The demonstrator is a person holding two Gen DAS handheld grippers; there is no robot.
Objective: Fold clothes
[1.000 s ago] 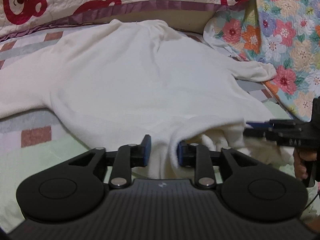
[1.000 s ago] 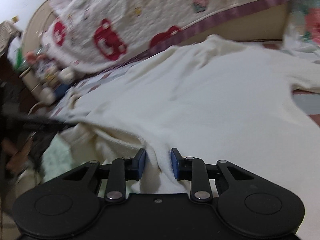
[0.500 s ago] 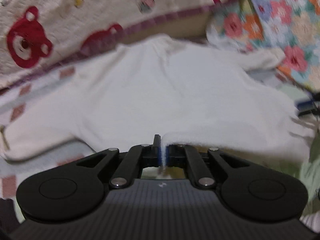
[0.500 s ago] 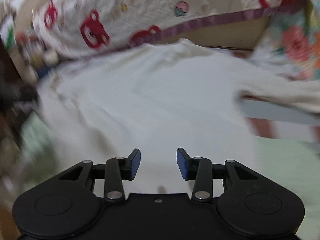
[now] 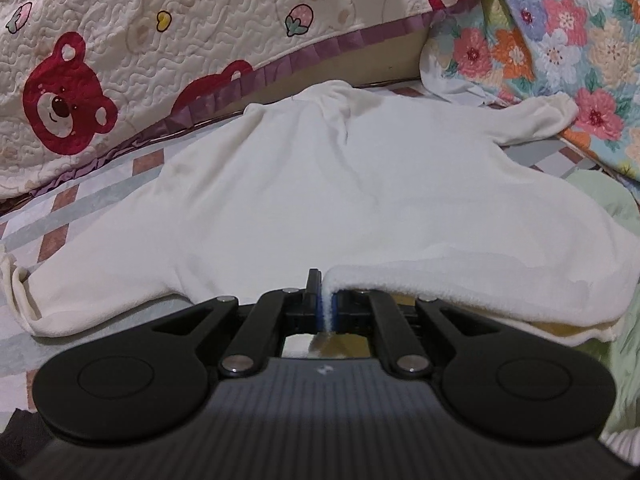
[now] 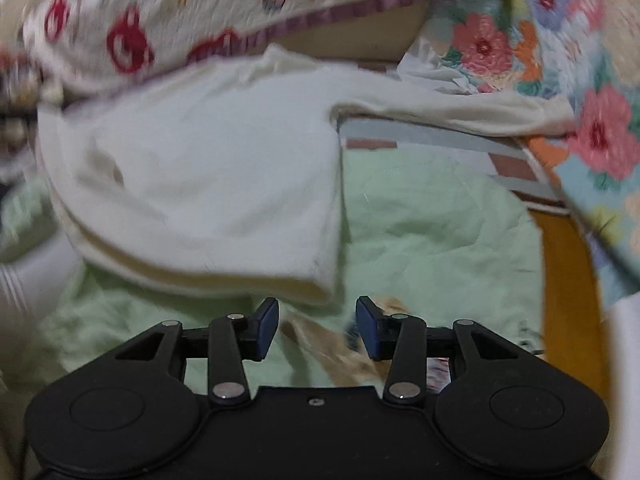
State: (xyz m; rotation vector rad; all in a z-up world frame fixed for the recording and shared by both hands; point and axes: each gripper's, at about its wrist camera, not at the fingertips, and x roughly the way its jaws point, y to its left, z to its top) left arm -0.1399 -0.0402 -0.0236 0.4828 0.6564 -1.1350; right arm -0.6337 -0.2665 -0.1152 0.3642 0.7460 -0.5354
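The cream long-sleeved top lies spread on the bed, collar toward the far edge under the bear-print quilt, hem toward the near edge, both sleeves out to the sides. The long axis of the body runs near-to-far, straight ahead of both cameras. The left gripper is clamped on the hem: a strip of cream fabric is pinched between its blue pads, and the hem edge runs off to the right from the pinch point, raised slightly off the bed. The right gripper stands with its jaws apart and nothing between them, over the green sheet. The near right hem corner of the top lies just beyond its fingertips, slightly lifted — a double layer of fabric shows at that edge. The right sleeve reaches toward the floral quilt at the bed's right edge. Judged from this layout, the controlling relation is hem-to-collar — the held edge is nearest, the collar directly opposite along the long axis. The right gripper is the nearer one to the free hem corner. The right view is motion-blurred, so finer fabric detail cannot be told.
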